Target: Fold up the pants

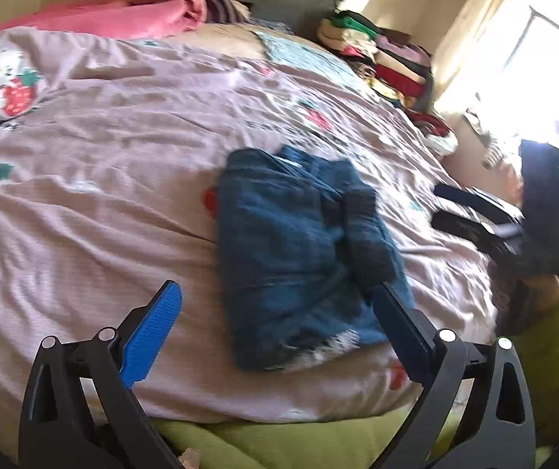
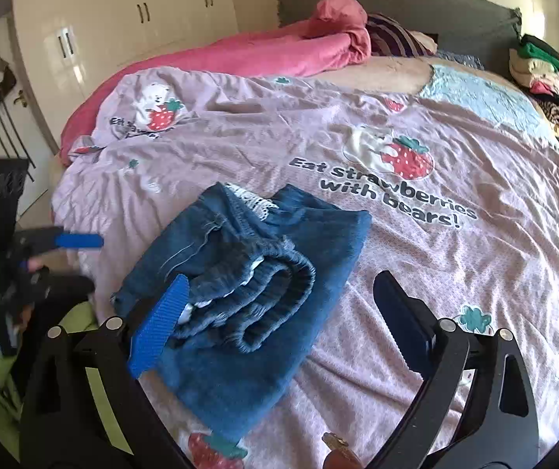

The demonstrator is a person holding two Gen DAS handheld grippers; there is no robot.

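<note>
Lying folded mid-frame: pants (image 1: 302, 250). Left gripper (image 1: 277, 324) and right gripper (image 2: 279, 312) spread wide, empty. Risk: snagging elastic waistband (image 2: 263, 293), undoing fold.

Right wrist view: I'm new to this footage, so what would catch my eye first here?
The folded blue jeans lie in a compact bundle on the lilac bedspread, between the open jaws of the right hand-held gripper. Beyond them, the strawberry-and-bear print with its slogan stands out mid-bed, and a pink blanket is heaped along the far edge.
</note>
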